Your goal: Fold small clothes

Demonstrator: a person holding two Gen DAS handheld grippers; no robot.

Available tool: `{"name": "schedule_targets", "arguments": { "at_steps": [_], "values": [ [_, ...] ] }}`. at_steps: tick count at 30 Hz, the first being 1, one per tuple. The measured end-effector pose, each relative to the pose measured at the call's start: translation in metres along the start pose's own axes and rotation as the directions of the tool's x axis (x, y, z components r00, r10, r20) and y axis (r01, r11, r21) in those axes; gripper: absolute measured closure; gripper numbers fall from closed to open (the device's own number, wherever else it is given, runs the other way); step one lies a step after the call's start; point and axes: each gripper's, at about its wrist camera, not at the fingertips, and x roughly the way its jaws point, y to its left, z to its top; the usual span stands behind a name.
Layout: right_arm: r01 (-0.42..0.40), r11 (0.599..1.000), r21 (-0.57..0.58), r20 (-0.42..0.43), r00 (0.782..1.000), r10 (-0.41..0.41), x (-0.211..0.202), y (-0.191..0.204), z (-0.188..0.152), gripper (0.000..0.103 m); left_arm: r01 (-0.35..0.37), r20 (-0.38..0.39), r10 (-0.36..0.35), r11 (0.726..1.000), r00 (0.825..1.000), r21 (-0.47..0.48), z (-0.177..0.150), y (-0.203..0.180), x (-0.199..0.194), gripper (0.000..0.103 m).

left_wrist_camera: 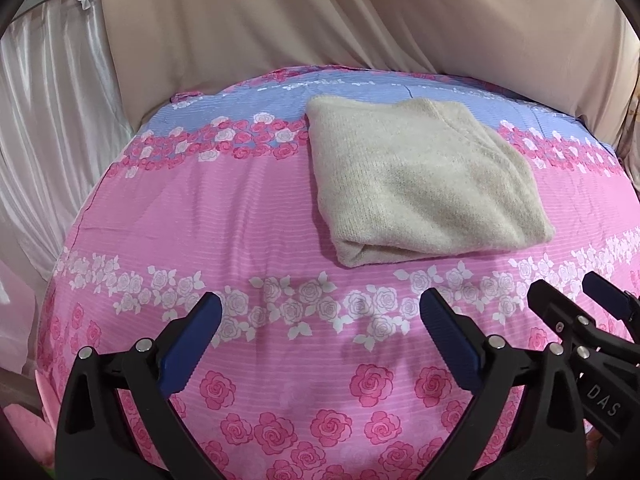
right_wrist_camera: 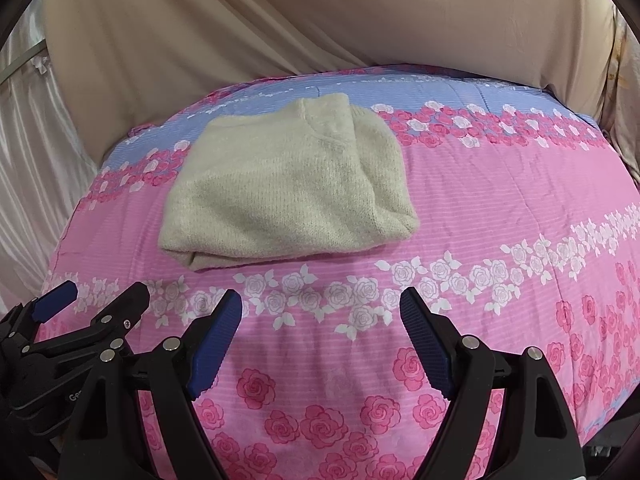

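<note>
A cream knitted sweater point(left_wrist_camera: 420, 184) lies folded into a compact rectangle on the pink floral bedsheet point(left_wrist_camera: 240, 220). It also shows in the right wrist view point(right_wrist_camera: 288, 192). My left gripper point(left_wrist_camera: 320, 312) is open and empty, held above the sheet in front of the sweater's near edge. My right gripper point(right_wrist_camera: 320, 308) is open and empty too, beside the left one and in front of the sweater. Each gripper shows at the edge of the other's view: the right one point(left_wrist_camera: 572, 304) and the left one point(right_wrist_camera: 100, 300). Neither touches the sweater.
The sheet point(right_wrist_camera: 500, 200) has bands of white and pink roses and a blue strip at the far edge. Beige cloth point(left_wrist_camera: 320, 20) hangs behind the bed. A white satin curtain point(left_wrist_camera: 48, 120) hangs at the left.
</note>
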Motion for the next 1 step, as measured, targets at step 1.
{"name": "schedule_targets", "arguments": {
  "at_steps": [1],
  "values": [
    [0.002,1.000,0.001,-0.001,1.000,-0.002,0.0002,0.0002,-0.0002,0.024,0.011,-0.005,-0.011,1.000,1.000,-0.001,0.0001,0.0005,0.0010,0.008]
  ]
}}
